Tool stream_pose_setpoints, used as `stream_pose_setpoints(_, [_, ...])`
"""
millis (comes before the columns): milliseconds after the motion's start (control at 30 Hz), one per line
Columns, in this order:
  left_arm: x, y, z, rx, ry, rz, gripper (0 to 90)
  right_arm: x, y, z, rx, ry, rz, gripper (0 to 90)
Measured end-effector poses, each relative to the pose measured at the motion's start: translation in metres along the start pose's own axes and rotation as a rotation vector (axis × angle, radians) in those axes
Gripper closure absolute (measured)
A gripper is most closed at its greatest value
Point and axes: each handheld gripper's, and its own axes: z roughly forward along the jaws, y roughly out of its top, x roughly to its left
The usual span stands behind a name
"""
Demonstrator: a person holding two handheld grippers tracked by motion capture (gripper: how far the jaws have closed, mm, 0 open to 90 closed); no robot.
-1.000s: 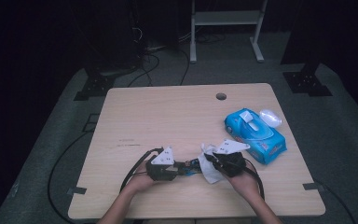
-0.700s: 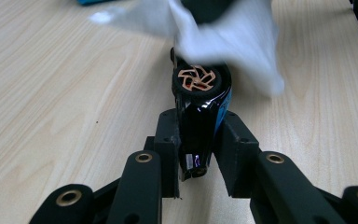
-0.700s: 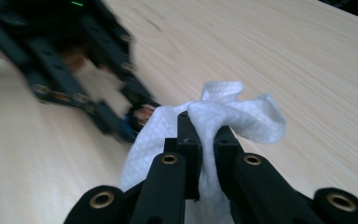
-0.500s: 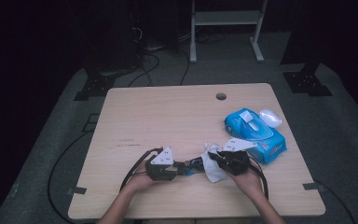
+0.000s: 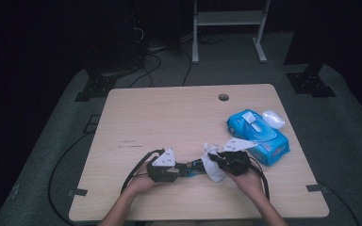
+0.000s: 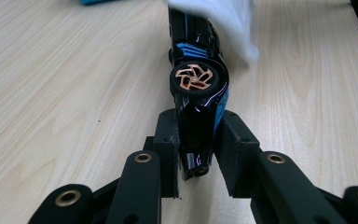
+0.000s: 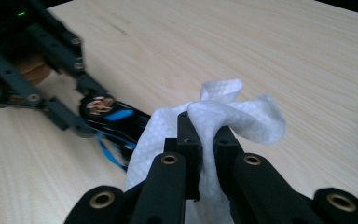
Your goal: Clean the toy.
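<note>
The left gripper [image 6: 196, 154] is clamping its jaws on one end of a black and blue toy car [image 6: 196, 88], holding it on its side so that a copper-spoked wheel [image 6: 195, 78] is facing up. The car is lying low over the wooden surface [image 6: 65, 84], near the front edge and between the two hands, and is pointing away from the left gripper towards the right one.

The right gripper [image 7: 203, 140] is pinching a crumpled white wipe [image 7: 242, 116] between its nearly closed jaws, and the wipe is draping over the far end of the car [image 7: 116, 119]. In the high view, the left gripper [image 5: 185, 168] and the right gripper [image 5: 211, 159] are facing each other, with the wipe [image 5: 212, 165] bunched between them on top of the car [image 5: 195, 166].

A blue wipes pack [image 5: 259, 134] is lying on the surface [image 5: 169, 117] just beside the right hand [image 5: 247, 179], with its lid flap open.
</note>
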Motion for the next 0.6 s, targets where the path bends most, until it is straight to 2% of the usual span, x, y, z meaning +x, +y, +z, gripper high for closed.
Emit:
stream_pose_setpoints(33, [0.000, 0.000, 0.000, 0.002, 0.000, -0.001, 70.4, 0.002, 0.001, 0.002, 0.002, 0.004, -0.015, 85.1])
stream_pose_setpoints(100, [0.000, 0.000, -0.001, 0.003, 0.000, -0.004, 70.5, 0.002, 0.001, 0.002, 0.005, 0.007, -0.014, 85.2])
stream_pose_setpoints(200, [0.001, 0.000, -0.001, -0.001, -0.001, -0.010, 70.4, -0.008, -0.002, -0.004, 0.006, -0.028, -0.001, 85.2])
stream_pose_setpoints(300, [0.000, 0.000, 0.000, 0.001, -0.001, -0.002, 70.4, -0.017, -0.005, -0.009, 0.005, -0.052, 0.036, 85.2])
stream_pose_setpoints(367, [0.001, 0.000, 0.000, -0.001, -0.003, -0.004, 70.4, -0.015, -0.004, -0.009, 0.002, -0.058, 0.040, 85.3])
stream_pose_setpoints(500, [0.001, -0.001, 0.000, -0.003, -0.004, -0.011, 70.5, 0.000, 0.004, 0.000, 0.002, -0.008, 0.000, 85.2])
stream_pose_setpoints(533, [0.001, -0.001, 0.000, -0.004, -0.004, -0.013, 70.5, 0.002, 0.005, 0.002, 0.009, -0.008, -0.019, 85.2])
stream_pose_setpoints(600, [0.000, -0.001, 0.000, -0.003, -0.003, -0.011, 70.5, 0.001, 0.004, 0.003, 0.016, -0.017, -0.024, 85.2])
